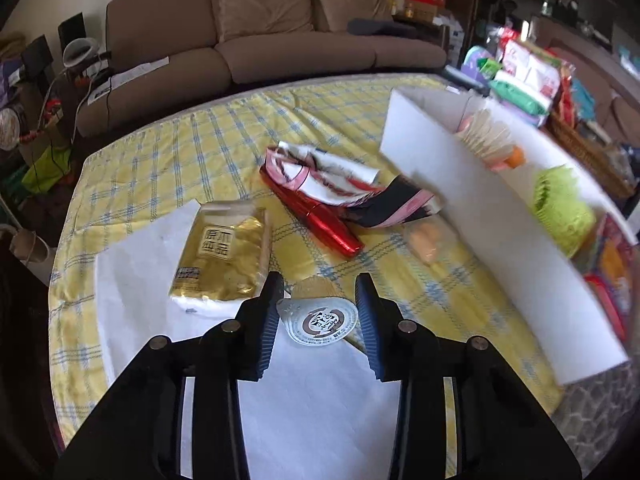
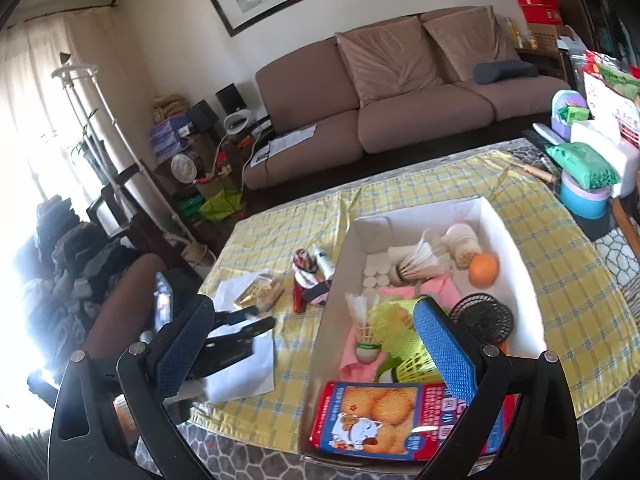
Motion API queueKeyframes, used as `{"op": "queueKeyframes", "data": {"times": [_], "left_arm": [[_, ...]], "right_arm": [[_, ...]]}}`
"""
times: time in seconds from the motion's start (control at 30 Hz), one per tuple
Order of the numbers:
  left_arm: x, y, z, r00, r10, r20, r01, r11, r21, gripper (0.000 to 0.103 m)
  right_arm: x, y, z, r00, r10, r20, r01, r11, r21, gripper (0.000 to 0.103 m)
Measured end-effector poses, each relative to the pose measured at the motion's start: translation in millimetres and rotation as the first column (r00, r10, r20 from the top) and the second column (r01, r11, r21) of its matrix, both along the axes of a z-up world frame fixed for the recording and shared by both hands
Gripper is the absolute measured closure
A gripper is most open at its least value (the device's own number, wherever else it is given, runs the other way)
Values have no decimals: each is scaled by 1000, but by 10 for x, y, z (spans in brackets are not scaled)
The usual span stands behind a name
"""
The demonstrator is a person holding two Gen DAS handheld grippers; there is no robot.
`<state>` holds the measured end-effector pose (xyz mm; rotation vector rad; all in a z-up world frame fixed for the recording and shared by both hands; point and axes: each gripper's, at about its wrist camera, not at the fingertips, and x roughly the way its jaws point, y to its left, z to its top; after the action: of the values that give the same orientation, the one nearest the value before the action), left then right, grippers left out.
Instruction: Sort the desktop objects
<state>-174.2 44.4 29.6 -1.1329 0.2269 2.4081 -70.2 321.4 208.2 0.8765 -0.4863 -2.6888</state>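
In the left wrist view a small sealed cup [image 1: 318, 322] with a brown-and-white foil lid lies on a white paper sheet [image 1: 136, 264]. My left gripper [image 1: 318, 312] straddles it, and both black pads touch the lid's edges. Behind it lie a gold tissue pack [image 1: 224, 256], a red foil tube [image 1: 316, 216] and a patterned wrapper [image 1: 344, 188]. My right gripper [image 2: 314, 304] stands wide open, blue pads bare, over the near left wall of the white sorting box [image 2: 516, 248]. The right wrist view also shows the left gripper [image 2: 240, 320], held on a person's arm [image 2: 120, 300].
The box [image 1: 480, 220] holds shuttlecocks [image 2: 416, 264], an orange ball [image 2: 484, 270], a black mini fan [image 2: 482, 320], a green mesh basket [image 2: 400, 332] and a biscuit pack [image 2: 384, 416]. A clear bag with orange pieces [image 1: 428, 244] lies beside it. Packets crowd the far right; a sofa [image 1: 280, 40] stands behind.
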Motion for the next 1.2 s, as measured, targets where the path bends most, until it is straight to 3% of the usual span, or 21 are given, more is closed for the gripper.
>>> {"op": "queueKeyframes", "data": {"times": [0.17,0.37,0.43,0.57,0.63,0.73,0.77,0.83,0.87,0.9,0.97,1.03,1.2], "left_arm": [[170,-80,524,999,-46,0,46,991,128,69],[8,291,1012,991,-111,71,87,957,276,69],[-103,528,1058,990,-122,75,98,960,263,74],[-480,1007,903,966,-147,211,90,961,260,77],[-672,1229,759,957,-126,262,77,979,188,78],[-760,1356,735,962,-117,245,84,987,140,78],[-769,1324,783,964,-117,238,78,983,165,78],[-751,1207,876,967,-110,230,63,977,202,70],[-723,1141,909,971,-102,215,60,979,194,59],[-637,1036,934,979,-96,180,66,984,164,48],[-444,849,886,990,-82,116,72,994,86,38],[-277,687,740,993,-68,92,65,997,31,37],[-32,461,193,989,-89,119,88,996,14,37]], "right_arm": [[43,256,59,999,-39,-10,38,997,-74,2],[68,537,7,997,-80,10,81,973,-214,2],[73,553,8,997,-79,13,80,973,-216,2],[41,595,-48,996,-79,43,86,976,-200,2],[12,640,-98,995,-83,63,94,975,-201,2],[-17,687,-128,994,-81,75,94,977,-190,2],[-17,691,-122,994,-80,74,92,979,-181,2],[-10,701,-110,995,-77,68,88,982,-166,2],[-8,705,-108,995,-71,67,82,983,-167,2],[3,694,-100,996,-60,65,70,983,-169,2],[13,656,-85,997,-50,57,58,986,-154,2],[14,596,-69,998,-41,54,48,989,-141,2],[30,487,-66,999,-24,47,31,989,-147,2]]}}
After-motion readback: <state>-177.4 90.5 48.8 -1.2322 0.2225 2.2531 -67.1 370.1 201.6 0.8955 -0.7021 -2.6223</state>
